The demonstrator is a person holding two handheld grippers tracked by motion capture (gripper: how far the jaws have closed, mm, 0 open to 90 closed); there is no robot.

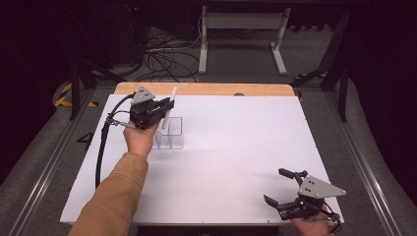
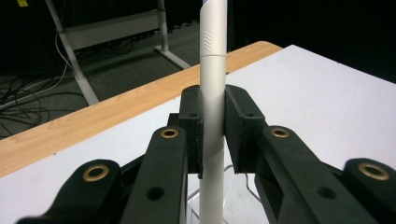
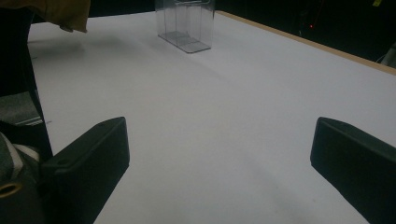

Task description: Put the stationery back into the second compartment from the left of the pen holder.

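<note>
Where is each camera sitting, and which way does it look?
High view: above the near table edge, looking forward and down; forearm, hands, left gripper, right gripper.
Left gripper view: on that gripper, facing the wooden edge; jaws clamp a white pen.
Right gripper view: low, facing across the table; open jaws.
Shared: clear box.

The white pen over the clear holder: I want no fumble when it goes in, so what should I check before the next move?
1. Grip: left gripper fingers clamp the white pen on both sides. Ok.
2. Pen upright: close to vertical in the left gripper view, slightly tilted in the high view. Ok.
3. Pen above the clear holder: lower end reaches toward it. Ok.
4. Which compartment the tip is over: cannot tell.
5. Right gripper open and far from the holder. Ok.
6. Holder upright on the table. Ok.
</note>
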